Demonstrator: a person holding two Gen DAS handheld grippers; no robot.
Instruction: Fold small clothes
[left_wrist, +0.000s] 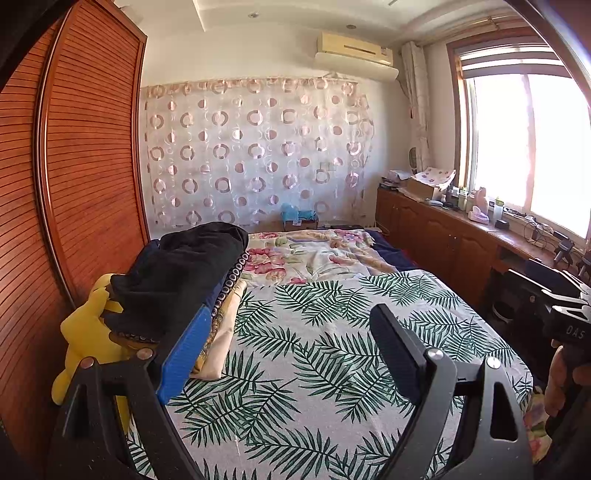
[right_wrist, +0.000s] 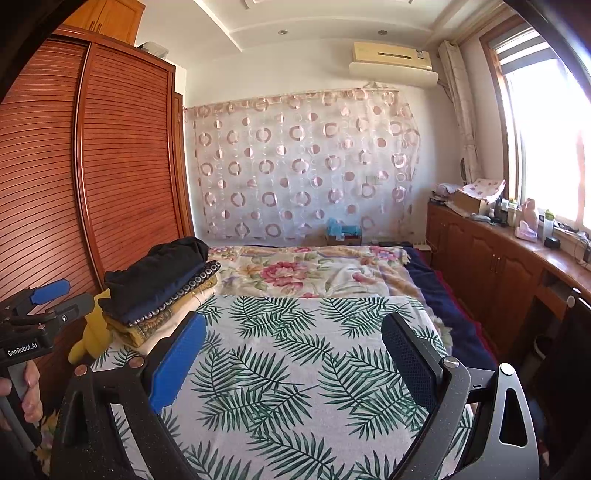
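A stack of folded clothes lies at the left side of the bed, black garment on top, dark blue and patterned yellow pieces beneath; it also shows in the right wrist view. My left gripper is open and empty, held above the palm-leaf sheet, its blue finger just right of the stack. My right gripper is open and empty above the same sheet. The left gripper also shows at the left edge of the right wrist view, and the right gripper's body at the right edge of the left wrist view.
A yellow plush toy sits left of the stack against the wooden wardrobe. A floral blanket covers the far half of the bed. A wooden cabinet with clutter runs under the window on the right.
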